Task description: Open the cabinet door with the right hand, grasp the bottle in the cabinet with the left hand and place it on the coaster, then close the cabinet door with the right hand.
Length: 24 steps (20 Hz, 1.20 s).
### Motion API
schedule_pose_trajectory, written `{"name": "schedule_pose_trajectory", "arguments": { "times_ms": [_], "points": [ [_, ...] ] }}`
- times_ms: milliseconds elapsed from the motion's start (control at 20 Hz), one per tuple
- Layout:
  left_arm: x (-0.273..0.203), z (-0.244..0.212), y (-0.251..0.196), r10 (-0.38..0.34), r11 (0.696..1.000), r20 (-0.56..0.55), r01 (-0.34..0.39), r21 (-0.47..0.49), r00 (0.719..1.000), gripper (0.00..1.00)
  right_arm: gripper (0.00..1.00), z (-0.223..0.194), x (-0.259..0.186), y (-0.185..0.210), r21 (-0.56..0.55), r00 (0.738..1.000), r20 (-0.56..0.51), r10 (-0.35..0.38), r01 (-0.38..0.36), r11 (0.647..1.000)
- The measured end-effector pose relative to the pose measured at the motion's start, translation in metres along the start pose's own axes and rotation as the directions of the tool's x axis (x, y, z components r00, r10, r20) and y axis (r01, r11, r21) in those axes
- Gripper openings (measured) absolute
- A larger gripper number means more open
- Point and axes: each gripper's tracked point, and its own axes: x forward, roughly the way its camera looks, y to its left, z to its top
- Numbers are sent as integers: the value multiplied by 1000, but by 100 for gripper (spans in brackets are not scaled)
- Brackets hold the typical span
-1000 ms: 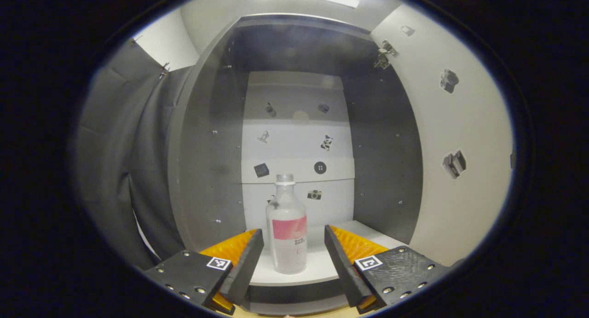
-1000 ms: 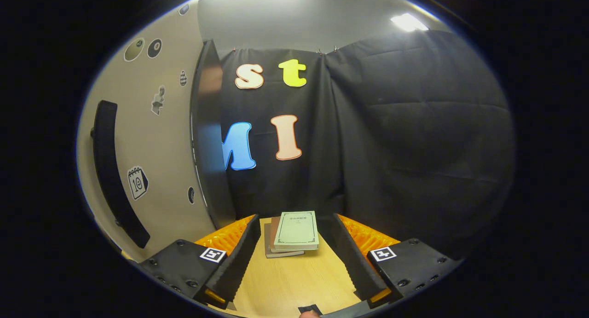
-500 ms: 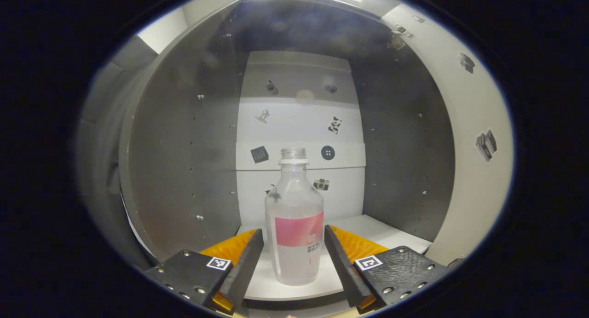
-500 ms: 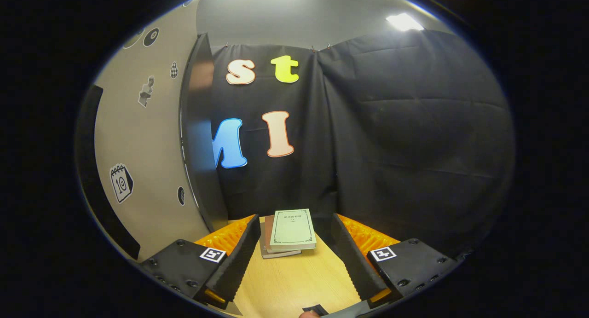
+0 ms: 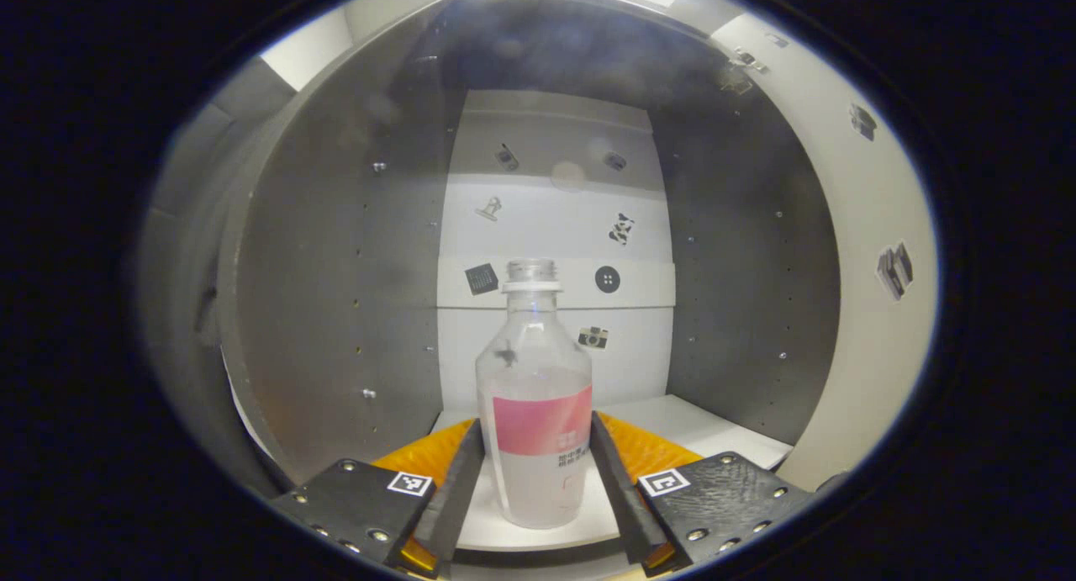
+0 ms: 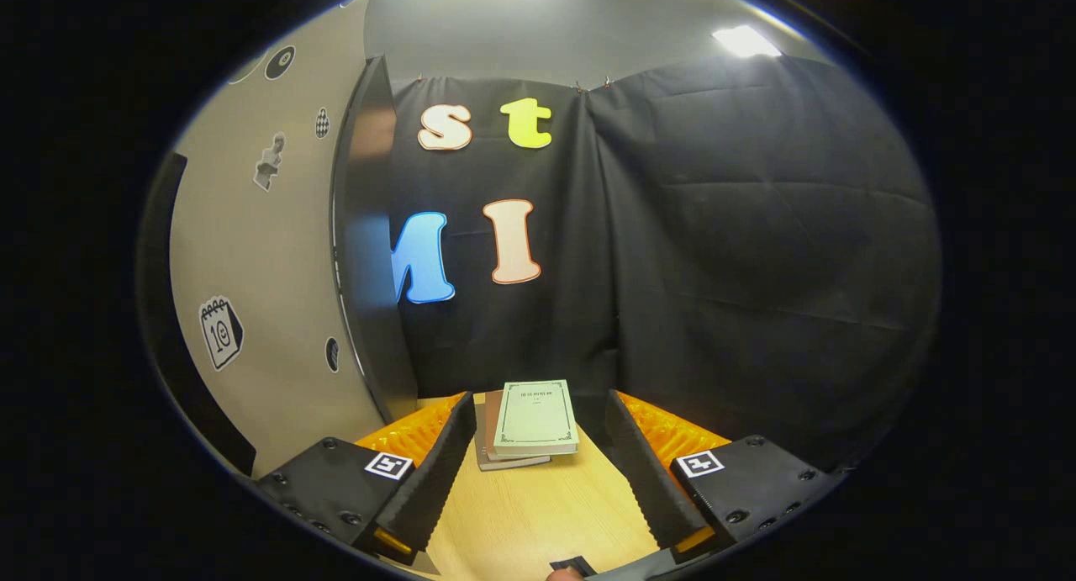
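A clear bottle (image 5: 533, 354) with a pink label and a white cap ring stands upright on the white shelf (image 5: 702, 430) inside the grey cabinet (image 5: 336, 295). My left gripper (image 5: 536, 427) reaches into the cabinet, and its two fingers press against the bottle's labelled body from either side. The cabinet door (image 5: 874, 329) hangs open at the right of the left gripper view. In the right gripper view the same door (image 6: 269, 278) stands at the left with its dark handle (image 6: 168, 312). My right gripper (image 6: 540, 403) is open above the wooden table (image 6: 538, 505), holding nothing.
A small stack of books (image 6: 530, 425) lies on the table ahead of the right gripper, against the black cloth wall (image 6: 756, 253). The cabinet's side walls stand close on both sides of the left gripper. Small stickers dot the back panel (image 5: 555, 228).
The left gripper pushed deeper into the cabinet until the bottle sat between its fingers, then the fingers drew in against it. The right gripper drifted slightly away from the door.
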Motion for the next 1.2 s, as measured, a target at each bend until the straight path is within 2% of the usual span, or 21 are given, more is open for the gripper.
{"name": "schedule_pose_trajectory", "arguments": {
  "times_ms": [50,100,250,300,350,400,700,1200],
  "points": [
    [-7,0,3,5,1000,-3,-5,-11,1000,74,93,0,-1,-1,-2,1000,1,8,-8,1000],
    [-14,2,6,13,1000,-2,-13,-22,1000,72,98,2,-2,-2,-4,1000,3,16,-16,1000],
    [-40,3,8,17,999,0,-17,-45,1000,74,98,3,-4,-1,-3,999,6,51,-51,999],
    [-50,4,10,22,999,3,-22,-44,1000,72,93,3,-6,-1,-2,998,6,65,-65,998],
    [-60,6,11,29,999,8,-29,-41,1000,72,93,3,-7,-1,-2,997,6,78,-78,997],
    [-70,8,12,34,999,14,-34,-37,999,72,98,3,-8,0,-3,996,5,92,-92,996],
    [-128,13,23,82,997,45,-82,-10,996,73,98,1,-15,3,-19,985,-2,171,-171,985],
    [-217,-19,51,190,982,47,-191,7,981,73,98,-11,-18,10,-50,961,-44,271,-273,961]
  ]
}}
